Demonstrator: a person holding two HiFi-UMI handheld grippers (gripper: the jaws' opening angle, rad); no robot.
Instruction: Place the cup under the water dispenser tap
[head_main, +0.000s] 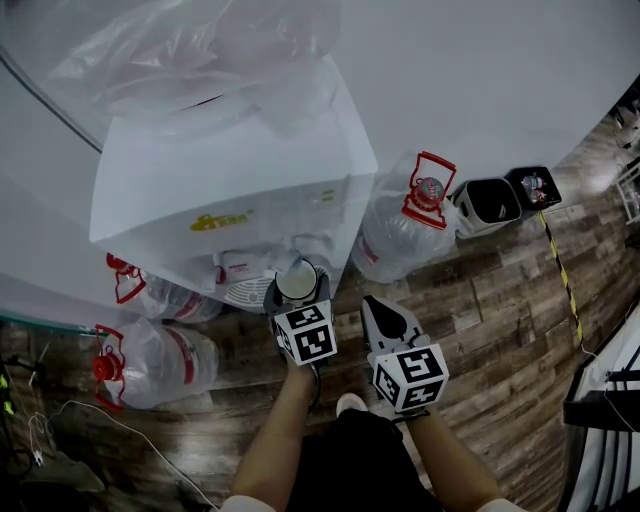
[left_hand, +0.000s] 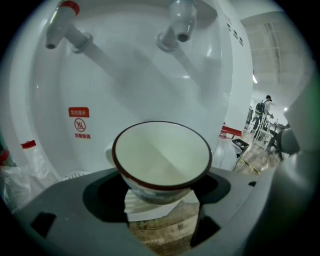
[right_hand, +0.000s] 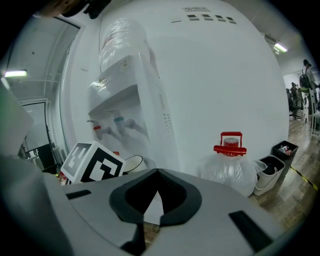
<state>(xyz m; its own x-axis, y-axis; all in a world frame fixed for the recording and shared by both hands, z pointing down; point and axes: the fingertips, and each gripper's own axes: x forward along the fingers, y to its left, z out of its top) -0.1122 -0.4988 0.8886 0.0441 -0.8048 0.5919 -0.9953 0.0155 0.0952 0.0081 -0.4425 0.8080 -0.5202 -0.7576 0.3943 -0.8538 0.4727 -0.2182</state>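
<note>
Cup (left_hand: 160, 155), white, dark-rimmed and empty, sits at the front of the white water dispenser (head_main: 230, 180), clamped at its base between the jaws of the left gripper (head_main: 298, 294). A clear water jug (head_main: 400, 225) with a red handle stands on the wood floor (head_main: 500, 300) to the dispenser's right. The right gripper (head_main: 375, 310) hangs beside the left, jaws pressed together on nothing. Only the gripper views show the red tap (left_hand: 60, 25) and the second tap (left_hand: 181, 20). Both are above the cup, which lies between them; the head view hides them.
</note>
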